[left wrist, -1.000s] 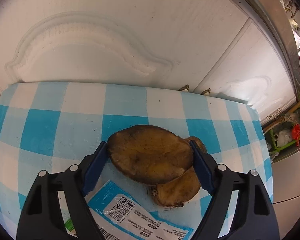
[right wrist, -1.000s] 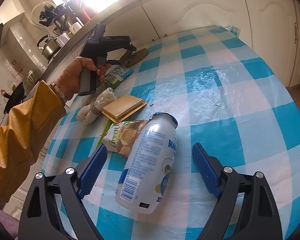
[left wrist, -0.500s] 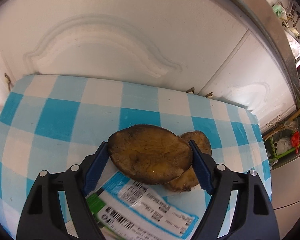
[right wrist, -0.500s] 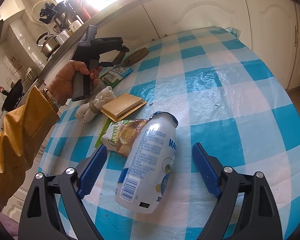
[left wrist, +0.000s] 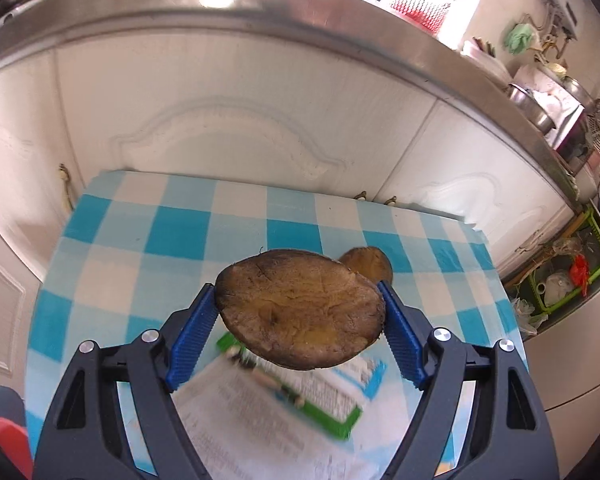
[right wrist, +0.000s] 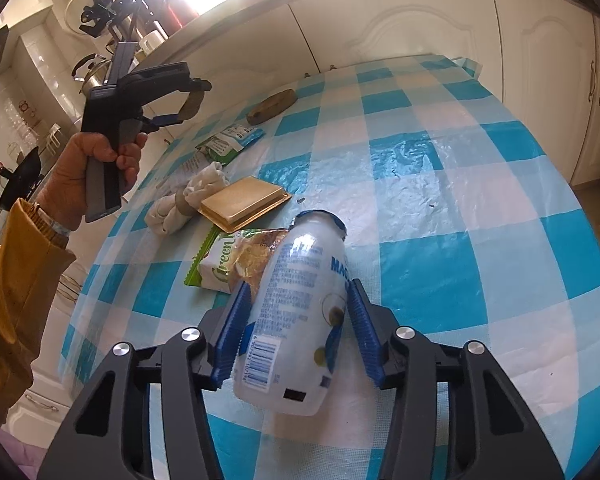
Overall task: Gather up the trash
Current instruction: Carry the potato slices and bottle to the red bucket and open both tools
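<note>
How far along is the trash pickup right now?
Nothing looks binned yet. In hand: the left hand-held gripper grips a brown peel; the right hand-held gripper closes on the plastic bottle. Left: second peel, wrappers, gold tray, tissue.

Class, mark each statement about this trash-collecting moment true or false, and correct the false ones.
1. The left gripper clamps a brown flat peel slice. True.
2. The right gripper is wide open, clear of the white plastic bottle. False: its fingers have closed against the bottle's sides.
3. A second brown slice lies on the blue-checked tablecloth. True.
4. The flat tan box stands on the bottle. False: it lies on the cloth beyond it.
</note>
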`<state>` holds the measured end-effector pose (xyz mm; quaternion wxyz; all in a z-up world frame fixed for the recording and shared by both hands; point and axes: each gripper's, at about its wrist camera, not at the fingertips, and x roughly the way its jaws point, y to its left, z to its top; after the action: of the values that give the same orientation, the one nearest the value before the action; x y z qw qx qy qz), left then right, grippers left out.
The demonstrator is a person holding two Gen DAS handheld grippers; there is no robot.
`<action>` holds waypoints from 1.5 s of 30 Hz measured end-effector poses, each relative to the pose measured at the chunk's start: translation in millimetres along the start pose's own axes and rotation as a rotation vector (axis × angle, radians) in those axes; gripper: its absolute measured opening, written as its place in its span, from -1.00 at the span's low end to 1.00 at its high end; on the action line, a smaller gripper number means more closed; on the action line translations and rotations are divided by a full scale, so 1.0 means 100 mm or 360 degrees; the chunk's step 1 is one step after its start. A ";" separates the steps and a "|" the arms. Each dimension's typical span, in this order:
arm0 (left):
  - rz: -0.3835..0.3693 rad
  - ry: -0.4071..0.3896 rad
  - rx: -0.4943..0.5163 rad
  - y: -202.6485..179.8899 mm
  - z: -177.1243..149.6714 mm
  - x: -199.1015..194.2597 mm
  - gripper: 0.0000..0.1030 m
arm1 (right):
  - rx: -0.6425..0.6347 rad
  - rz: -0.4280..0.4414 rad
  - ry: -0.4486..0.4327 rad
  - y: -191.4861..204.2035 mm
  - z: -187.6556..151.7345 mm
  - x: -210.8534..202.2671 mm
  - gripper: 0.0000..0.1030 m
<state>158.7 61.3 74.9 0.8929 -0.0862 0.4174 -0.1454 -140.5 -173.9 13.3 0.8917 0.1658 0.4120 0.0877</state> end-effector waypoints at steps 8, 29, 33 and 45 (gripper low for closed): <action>-0.0034 -0.0051 0.0009 0.12 -0.41 -0.55 0.54 | 0.0002 0.0026 0.0002 0.01 -0.01 0.00 -0.08; -0.0054 -0.0128 -0.0199 0.80 -1.72 -1.66 0.54 | 0.0094 0.0109 -0.0008 -0.07 -0.02 -0.02 -0.11; -0.0023 -0.0127 -0.0221 0.94 -1.90 -1.76 0.54 | 0.0109 0.0108 -0.0005 -0.08 -0.01 -0.02 -0.12; 0.0007 -0.0123 -0.0335 1.33 -2.21 -1.90 0.54 | 0.0106 0.0067 -0.0034 0.00 0.07 -0.10 -0.14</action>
<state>-102.5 242.6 34.6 0.8946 -0.1842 0.3958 -0.0954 -141.8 -178.1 24.4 0.8880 0.2049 0.4016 0.0908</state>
